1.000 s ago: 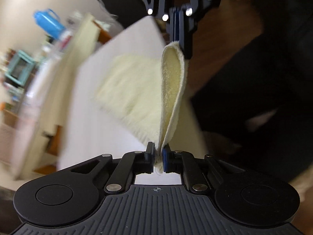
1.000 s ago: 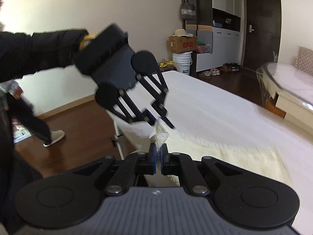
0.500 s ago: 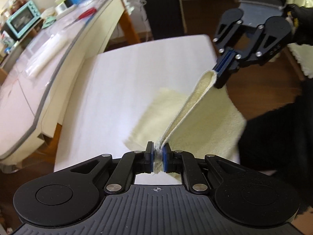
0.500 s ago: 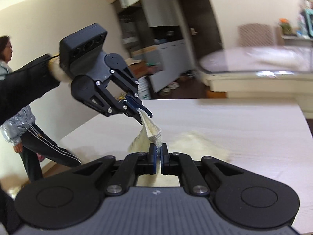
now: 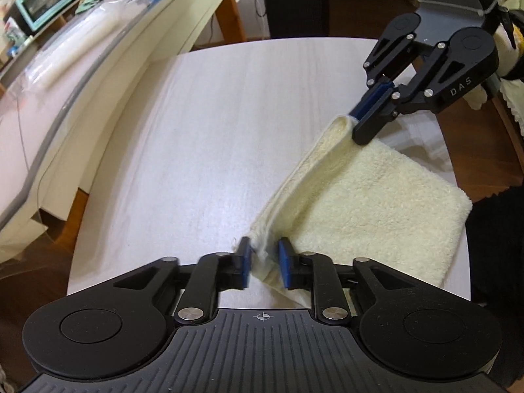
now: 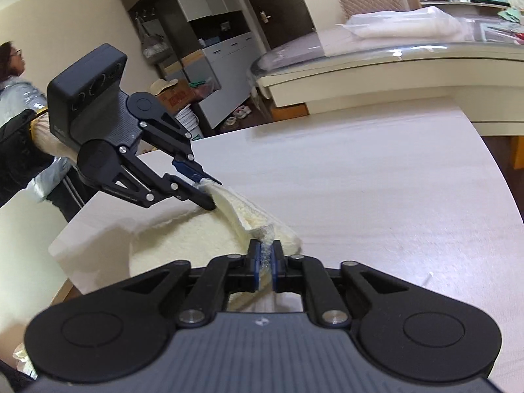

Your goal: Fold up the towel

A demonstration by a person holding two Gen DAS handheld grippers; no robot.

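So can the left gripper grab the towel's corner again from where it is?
Probably yes. The left gripper has just been opening, and the towel corner lies loose between its fingers on the white table, with nothing in the way.

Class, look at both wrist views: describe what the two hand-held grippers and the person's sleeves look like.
The left gripper and right gripper are matte black linkages with silver pivot screws, round discs and blue finger pads. The right gripper's body bears white "DAS" lettering and a boxy camera housing. The sleeve behind the left one is black.
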